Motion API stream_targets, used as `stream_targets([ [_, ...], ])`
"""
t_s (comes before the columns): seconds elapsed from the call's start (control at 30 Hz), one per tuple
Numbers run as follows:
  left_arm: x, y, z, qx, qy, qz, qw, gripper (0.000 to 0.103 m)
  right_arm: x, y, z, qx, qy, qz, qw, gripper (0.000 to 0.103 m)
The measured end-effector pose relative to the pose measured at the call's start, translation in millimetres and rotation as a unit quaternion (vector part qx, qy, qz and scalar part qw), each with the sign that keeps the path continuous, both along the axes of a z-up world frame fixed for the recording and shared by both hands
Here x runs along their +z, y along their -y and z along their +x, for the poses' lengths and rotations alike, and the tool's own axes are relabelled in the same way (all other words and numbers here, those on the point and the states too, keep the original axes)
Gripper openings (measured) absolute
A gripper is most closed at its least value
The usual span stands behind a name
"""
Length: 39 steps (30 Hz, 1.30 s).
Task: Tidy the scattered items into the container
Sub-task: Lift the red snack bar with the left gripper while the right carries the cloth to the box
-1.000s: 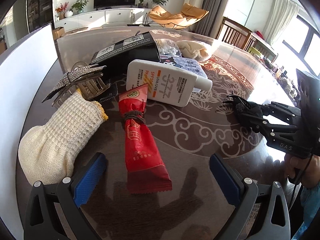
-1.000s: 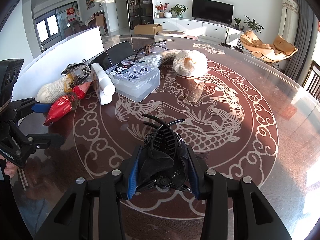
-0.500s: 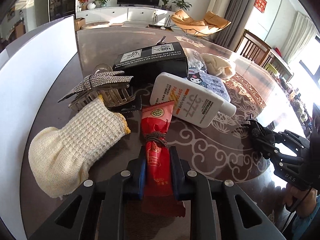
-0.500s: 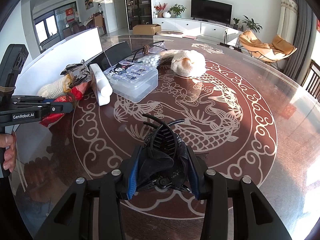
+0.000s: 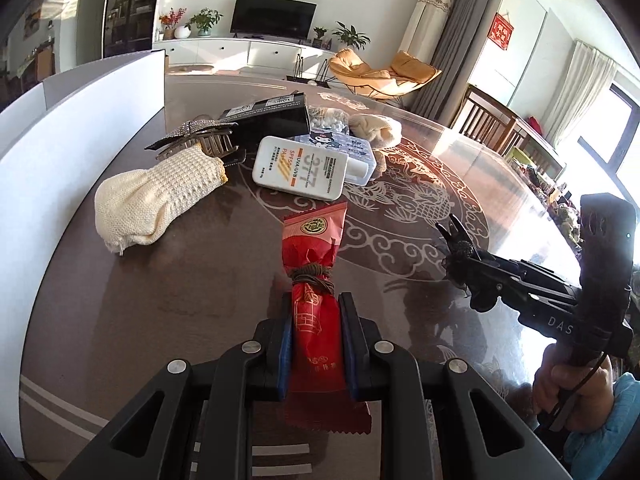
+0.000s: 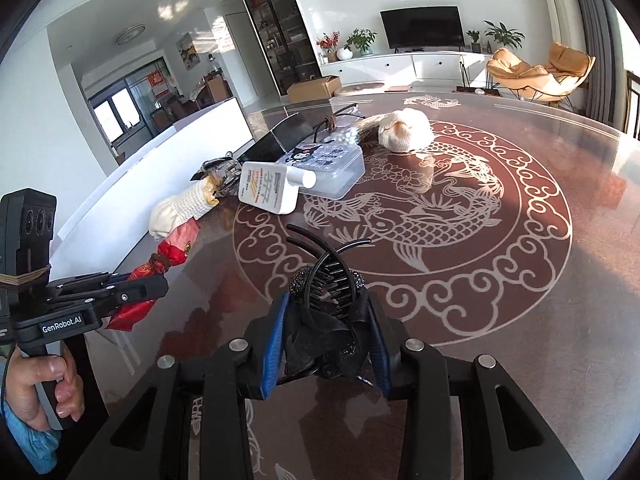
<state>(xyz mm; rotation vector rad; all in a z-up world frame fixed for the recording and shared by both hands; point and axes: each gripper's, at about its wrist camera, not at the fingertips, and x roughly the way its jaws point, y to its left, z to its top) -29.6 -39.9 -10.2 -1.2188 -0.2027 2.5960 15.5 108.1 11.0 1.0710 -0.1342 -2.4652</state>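
Packet [image 5: 314, 280]: red, gold print, brown cord tie. Hair clip [image 6: 328, 304]: black. Glove [image 5: 156, 196]: cream knit, yellow cuff edge. Bottle [image 5: 300, 168]: white, orange stripes, grey lettering. Table [image 6: 520, 280]: dark brown, white dragon-and-cloud pattern. Finger pads [image 5: 285, 344]: blue.

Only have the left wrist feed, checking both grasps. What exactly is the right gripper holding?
Observer: The right gripper is shut on a black hair claw, teeth pointing forward.
Operator: Is my red packet off the table?
Observer: Yes; from the right wrist view the red packet hangs in the left gripper above the table.
Operator: Anything behind the black box?
Observer: A dark cord loops out past it.
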Motion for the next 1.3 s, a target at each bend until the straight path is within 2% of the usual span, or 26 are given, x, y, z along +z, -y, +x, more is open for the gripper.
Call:
stream_targets([
  [0.27,8.7,2.3,9.4,0.017,-0.016,-0.03,0.9993,0.02,8.9,33.3,13.7,0.027,-0.009,0.008,1.0,0.037],
  [0.7,15.9,12.5,17.2,0.037,-0.036,-0.057,0.997,0.02,13.8,56.1,12.8,0.045,-0.007,0.029,0.999,0.037],
  [0.97,21.2,24.0,21.9,0.043,-0.038,-0.041,0.9975,0.02,12.8,72.9,14.5,0.064,-0.003,0.044,0.997,0.037],
  [1.17,49.0,49.9,31.6,0.061,-0.058,-0.016,0.9963,0.02,34.2,94.9,7.3,0.09,-0.014,0.043,0.995,0.037],
  [1.3,87.1,99.3,39.2,0.1,-0.091,-0.004,0.9909,0.02,68.4,135.3,-6.3,0.125,-0.041,0.034,0.991,0.037],
])
